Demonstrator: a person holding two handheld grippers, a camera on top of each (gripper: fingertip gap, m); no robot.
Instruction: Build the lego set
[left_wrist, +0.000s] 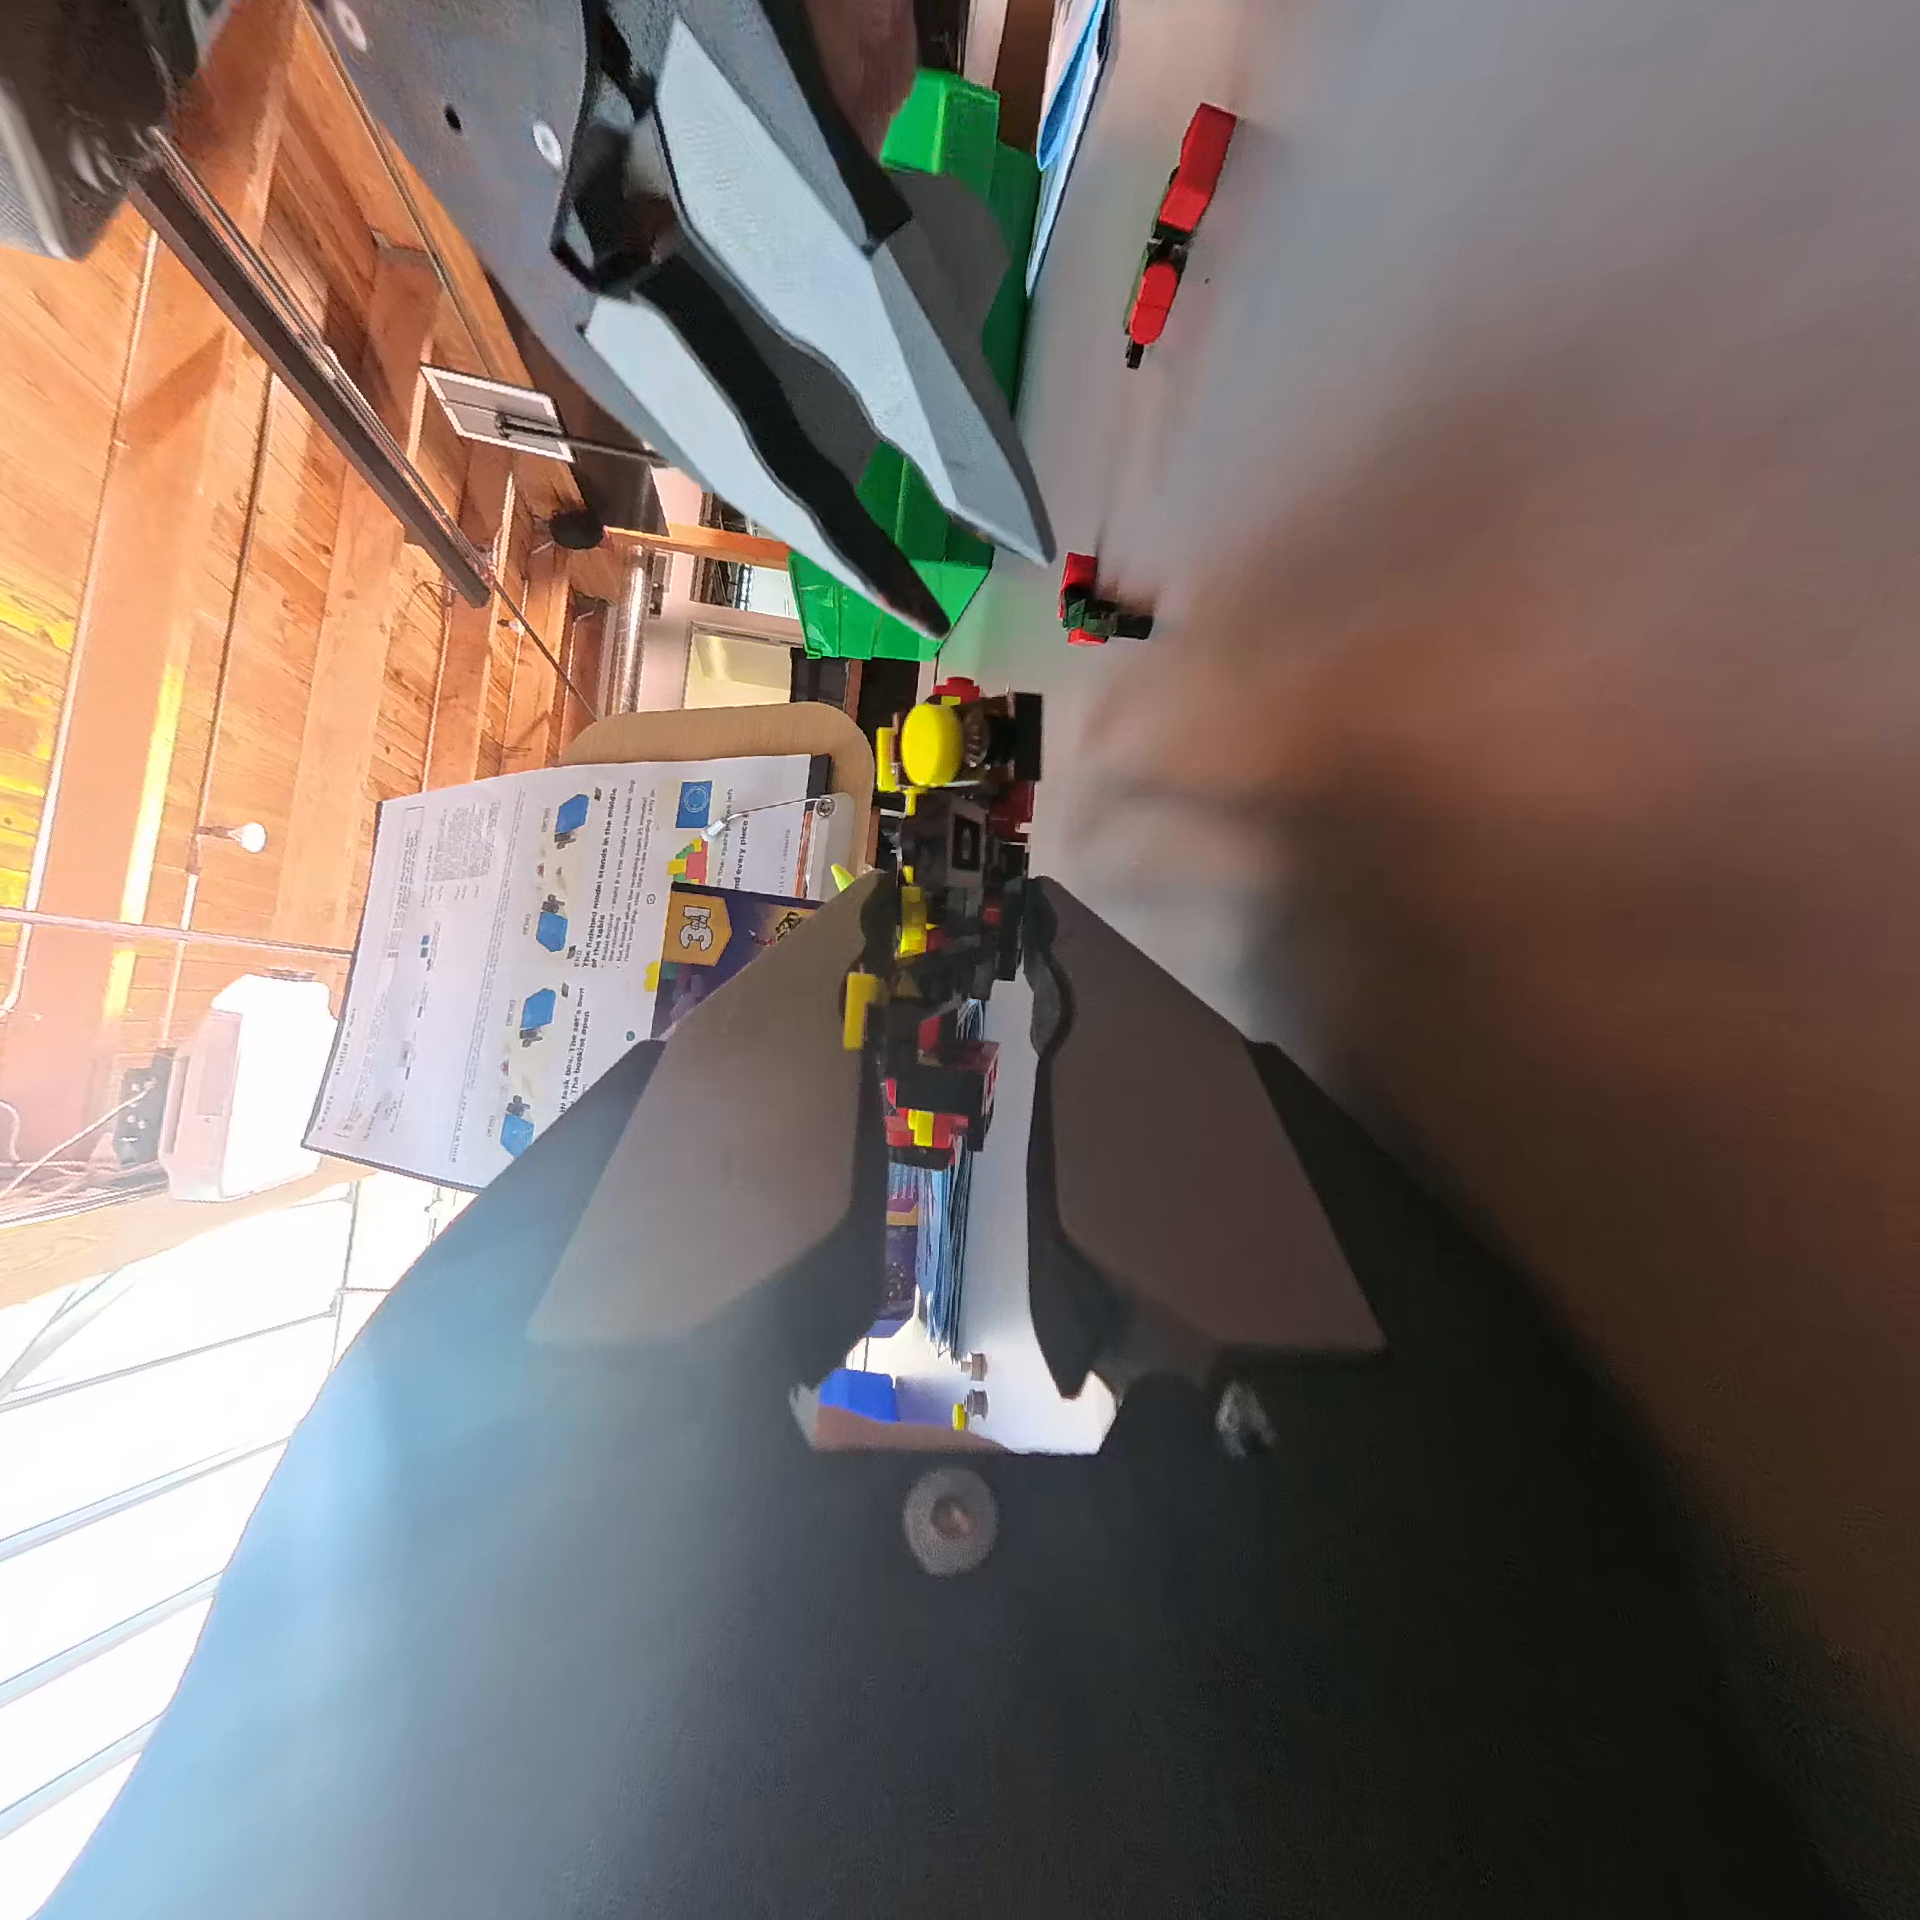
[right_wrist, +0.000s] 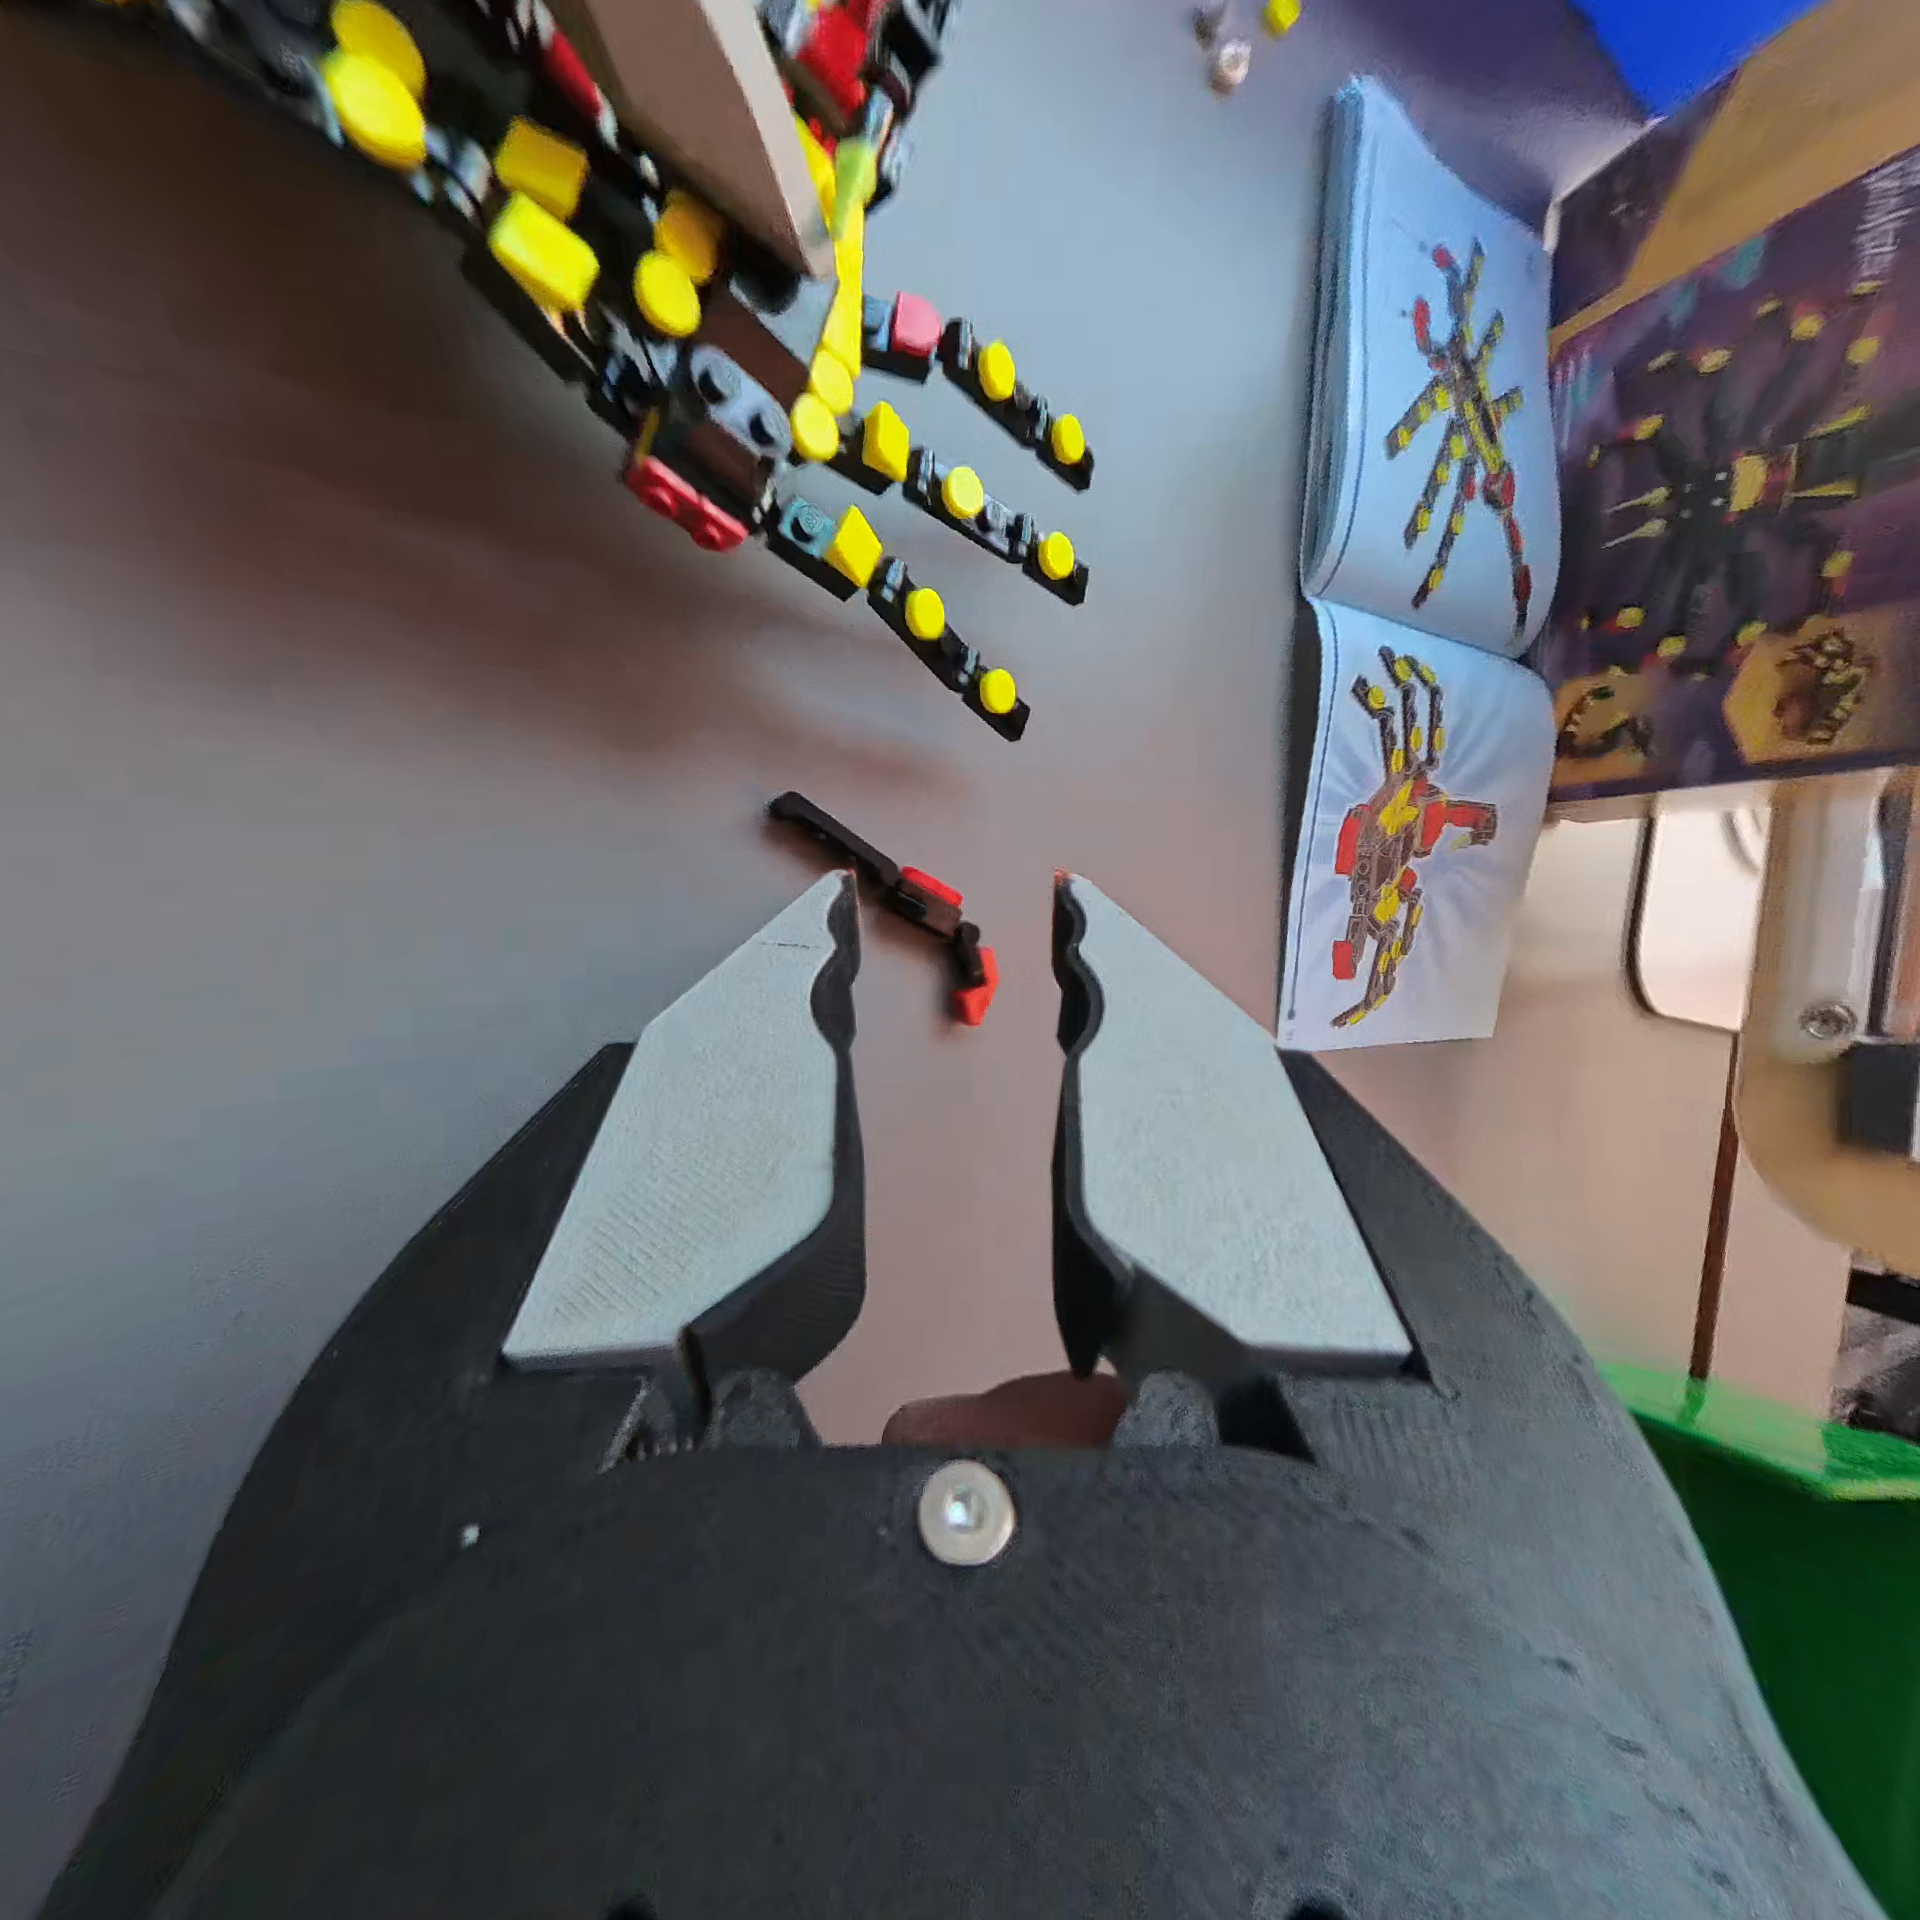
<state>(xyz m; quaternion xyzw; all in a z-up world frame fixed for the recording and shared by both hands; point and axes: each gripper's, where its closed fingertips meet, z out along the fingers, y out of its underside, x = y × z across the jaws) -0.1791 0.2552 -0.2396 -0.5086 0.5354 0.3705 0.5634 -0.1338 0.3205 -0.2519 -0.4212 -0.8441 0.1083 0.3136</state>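
My left gripper (left_wrist: 956, 914) is shut on the lego model (left_wrist: 951, 935), a black, red and yellow spider-like build held just above the grey table (left_wrist: 1455, 520). The model also shows in the right wrist view (right_wrist: 727, 416), with several black legs with yellow studs spread out and one left finger (right_wrist: 707, 125) on it. My right gripper (right_wrist: 954, 883) is open and empty. A small black and red leg piece (right_wrist: 925, 899) lies on the table just beyond and between its tips. In the left wrist view the right gripper (left_wrist: 992, 587) hovers by that piece (left_wrist: 1091, 608).
An open instruction booklet (right_wrist: 1423, 582) and the set's box (right_wrist: 1745, 520) lie at the right. A green bin (left_wrist: 914, 582) stands behind the right gripper. Another red and black sub-assembly (left_wrist: 1184, 229) lies farther off. A printed sheet (left_wrist: 582, 956) stands on a wooden holder. The gap from one gripper's tips to the other's is roughly 9 cm.
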